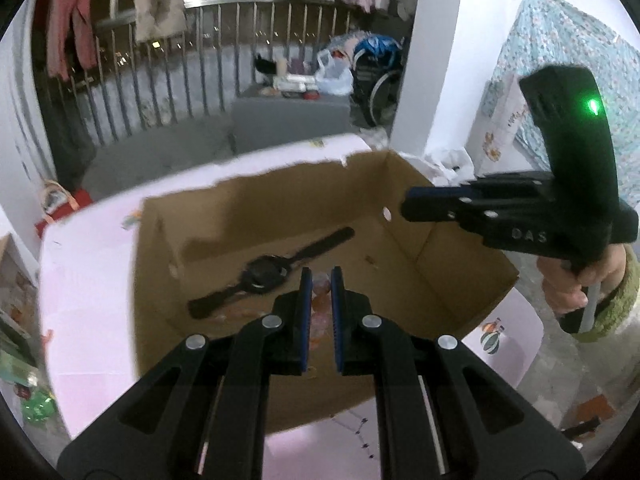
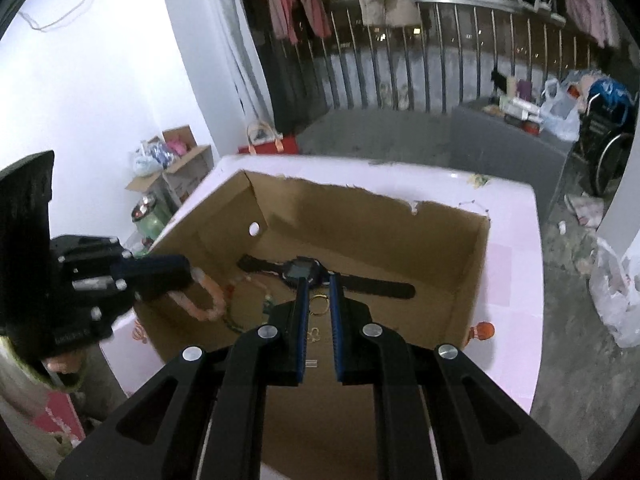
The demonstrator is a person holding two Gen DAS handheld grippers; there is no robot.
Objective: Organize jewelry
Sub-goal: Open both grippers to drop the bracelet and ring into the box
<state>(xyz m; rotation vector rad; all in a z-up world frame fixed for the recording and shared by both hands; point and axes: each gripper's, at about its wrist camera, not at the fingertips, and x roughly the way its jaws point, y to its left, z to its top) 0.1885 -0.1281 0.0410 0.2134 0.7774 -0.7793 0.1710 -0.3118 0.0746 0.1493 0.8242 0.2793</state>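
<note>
left gripper (image 1: 319, 280) over watch (image 1: 264, 274) (strap diagonal, near-left to far-right)

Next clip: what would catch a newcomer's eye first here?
Probably the open cardboard box on the pink table, with a black wristwatch lying flat on its floor. Next, the left gripper over the box's left side, shut on a pink bead bracelet that dangles inside. The right gripper hangs above a small gold ring.

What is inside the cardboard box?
Inside the cardboard box lie a black watch, a gold ring and a pink bead bracelet held by the left hand-held gripper. The gripper fingers hide part of the floor.
</note>
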